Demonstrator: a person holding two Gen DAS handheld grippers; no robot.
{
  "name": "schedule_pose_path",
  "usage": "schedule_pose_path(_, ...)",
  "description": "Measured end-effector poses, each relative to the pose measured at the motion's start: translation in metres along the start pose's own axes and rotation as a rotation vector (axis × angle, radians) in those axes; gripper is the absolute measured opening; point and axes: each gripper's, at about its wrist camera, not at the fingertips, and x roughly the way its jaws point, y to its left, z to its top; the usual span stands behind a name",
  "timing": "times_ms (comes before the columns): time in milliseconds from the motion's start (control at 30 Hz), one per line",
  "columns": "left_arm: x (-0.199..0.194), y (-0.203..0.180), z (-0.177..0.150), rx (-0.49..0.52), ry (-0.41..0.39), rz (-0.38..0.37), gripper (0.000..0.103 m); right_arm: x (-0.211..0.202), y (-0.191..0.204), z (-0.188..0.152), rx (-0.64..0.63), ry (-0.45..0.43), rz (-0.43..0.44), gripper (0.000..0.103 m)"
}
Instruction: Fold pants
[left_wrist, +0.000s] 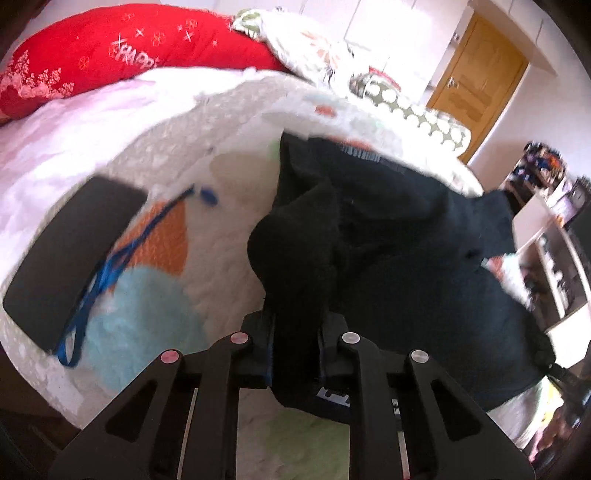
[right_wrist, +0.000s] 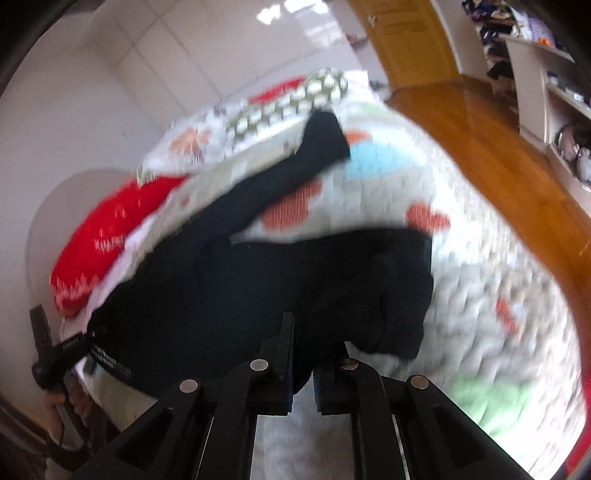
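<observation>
Left gripper (left_wrist: 295, 332): the two fingers stand nearly closed, pinching a bunched fold of the dark pants (left_wrist: 388, 240) between their pads, with cloth rising as a rounded hump just beyond the tips. Right gripper (right_wrist: 301, 354): the fingers are drawn almost together on another edge of the same garment, dark cloth filling the narrow gap between them. In the right wrist view the left gripper appears at the lower left edge, clamped on the waistband end, with a person's hand (right_wrist: 61, 406) behind it.

The pants lie across the bed's white knitted blanket (left_wrist: 207, 155), which carries orange, pale blue and green patches. One leg runs away toward the pillows; the other lies nearer, roughly across the right wrist view, with blanket showing between the two.

To the left of the pants, apart from them, a flat black rectangular object (left_wrist: 70, 254) rests on the blanket with a blue cord (left_wrist: 122, 262) draped over it. A red pillow (left_wrist: 122, 51) and a patterned pillow (left_wrist: 295, 40) lie at the head of the bed. Beyond are a wooden door (left_wrist: 480, 85), wooden floor (right_wrist: 491, 147) and white shelves (right_wrist: 535, 92). Both views are motion-blurred.
</observation>
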Motion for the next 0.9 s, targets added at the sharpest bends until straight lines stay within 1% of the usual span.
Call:
schedule_pose_path(33,0.003,0.003,-0.004,-0.009,0.009,-0.002,0.019,0.005,-0.006,-0.005,0.018,0.033,-0.024,0.007)
schedule_pose_path(67,0.002,0.006,-0.006,-0.019,0.009,-0.005,0.020,0.006,-0.013,-0.008,0.044,0.044,-0.025,0.007)
schedule_pose_path(133,-0.007,0.010,-0.008,-0.029,0.002,-0.008,0.029,-0.007,-0.027,-0.009,0.095,0.026,0.000,0.007)
schedule_pose_path(200,-0.019,0.013,-0.006,-0.023,-0.008,-0.004,0.034,-0.025,-0.032,-0.004,0.083,-0.009,-0.025,0.009)
schedule_pose_path(267,-0.032,0.013,-0.002,-0.005,-0.032,0.011,0.034,-0.043,-0.036,0.003,0.063,-0.050,-0.056,0.013)
schedule_pose_path(300,-0.040,0.012,0.000,0.003,-0.053,0.029,0.034,-0.050,-0.036,0.008,0.052,-0.071,-0.074,0.014)
schedule_pose_path(333,-0.050,0.011,0.002,0.013,-0.095,0.074,0.034,-0.055,-0.034,0.014,0.026,-0.103,-0.129,0.014)
schedule_pose_path(367,-0.058,0.011,0.003,0.020,-0.124,0.104,0.034,-0.057,-0.031,0.017,0.008,-0.111,-0.159,0.014)
schedule_pose_path(400,-0.063,0.012,0.005,0.024,-0.145,0.116,0.034,-0.056,-0.028,0.022,-0.015,-0.116,-0.197,0.014)
schedule_pose_path(433,-0.069,0.011,0.007,0.025,-0.162,0.108,0.035,-0.054,-0.025,0.025,-0.032,-0.118,-0.197,0.014)
schedule_pose_path(467,-0.071,0.011,0.008,0.027,-0.161,0.088,0.035,-0.052,-0.023,0.029,-0.038,-0.115,-0.177,0.014)
schedule_pose_path(533,-0.069,0.005,0.010,0.048,-0.139,0.060,0.035,-0.035,-0.013,0.032,-0.064,-0.072,-0.115,0.014)
schedule_pose_path(633,-0.056,-0.010,0.010,0.073,-0.112,0.042,0.035,-0.009,-0.002,0.031,-0.092,-0.029,-0.085,0.014)
schedule_pose_path(700,-0.045,-0.021,0.008,0.078,-0.083,0.002,0.034,0.008,0.001,0.030,-0.088,0.000,-0.063,0.014)
schedule_pose_path(733,-0.038,-0.026,0.006,0.084,-0.070,-0.022,0.035,0.017,0.000,0.030,-0.087,0.019,-0.057,0.014)
schedule_pose_path(800,-0.024,-0.035,0.003,0.097,-0.045,-0.036,0.035,0.026,-0.001,0.029,-0.090,0.032,-0.078,0.014)
schedule_pose_path(833,-0.010,-0.038,0.001,0.109,-0.017,-0.044,0.035,0.033,-0.006,0.029,-0.085,0.046,-0.082,0.014)
schedule_pose_path(900,0.011,-0.039,0.000,0.111,0.038,-0.034,0.034,0.040,-0.012,0.028,-0.063,0.064,-0.061,0.014)
